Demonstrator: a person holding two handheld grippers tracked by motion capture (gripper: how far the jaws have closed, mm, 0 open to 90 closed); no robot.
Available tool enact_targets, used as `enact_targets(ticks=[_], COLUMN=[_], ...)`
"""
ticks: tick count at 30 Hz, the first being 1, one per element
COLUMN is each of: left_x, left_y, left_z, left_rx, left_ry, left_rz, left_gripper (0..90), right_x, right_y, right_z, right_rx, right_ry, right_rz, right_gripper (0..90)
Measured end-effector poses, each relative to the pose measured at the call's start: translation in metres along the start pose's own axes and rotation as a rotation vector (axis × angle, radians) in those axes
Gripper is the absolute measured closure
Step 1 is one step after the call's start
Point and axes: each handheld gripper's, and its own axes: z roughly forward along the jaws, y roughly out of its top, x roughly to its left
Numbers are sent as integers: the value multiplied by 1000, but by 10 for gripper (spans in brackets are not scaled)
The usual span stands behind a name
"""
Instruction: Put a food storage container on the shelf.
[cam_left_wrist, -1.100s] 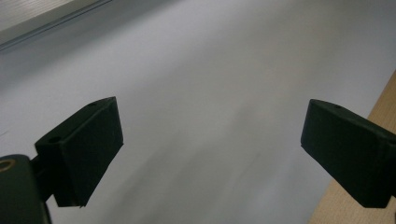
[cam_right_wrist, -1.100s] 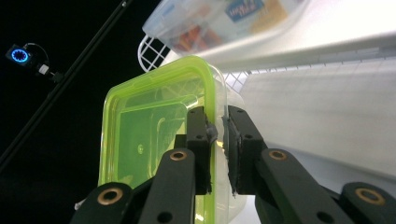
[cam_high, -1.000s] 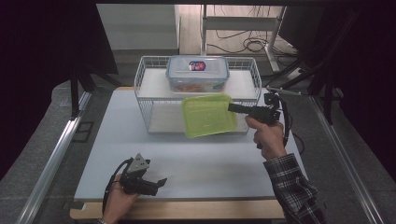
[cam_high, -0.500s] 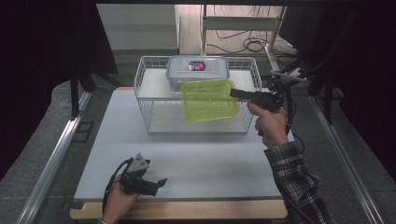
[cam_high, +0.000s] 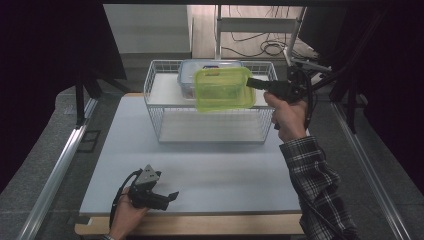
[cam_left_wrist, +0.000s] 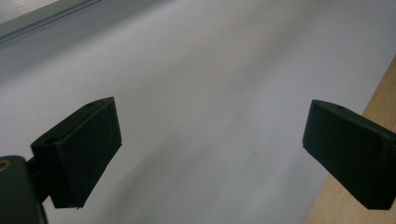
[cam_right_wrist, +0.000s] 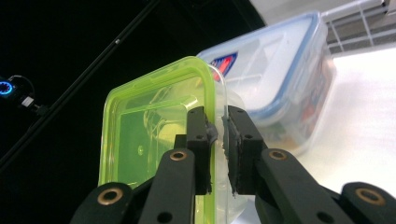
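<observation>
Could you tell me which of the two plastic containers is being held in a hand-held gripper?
The green-lidded container, clamped at its rim by the right hand-held gripper; the blue-rimmed container sits on the wire rack.

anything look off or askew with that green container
Nothing spilled or damaged. The green container hangs in the air, clamped at one rim by the right gripper, in front of the blue-lidded container on the wire rack.
</observation>
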Motion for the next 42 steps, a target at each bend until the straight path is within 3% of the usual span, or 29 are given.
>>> enact_targets(ticks=[8,16,24,35,42], left_x=[0,0,0,0,-1], left_y=[0,0,-1,-1,-1], left_z=[0,-1,-1,-1,0], left_rx=[1,-1,-1,0,8], left_ry=[2,-2,-5,-7,-11], left_rz=[-1,-1,0,1,5], left_gripper=[43,44,45,46,46], right_x=[6,14,25,15,18], right_y=[17,34,45,46,45], right_z=[11,23,39,56,60], right_rx=[-28,-62,-77,-84,-81], right_ry=[-37,-107,-131,-145,-194], right_rz=[-7,-34,-50,-11,-45], right_gripper=[805,805,804,798,765])
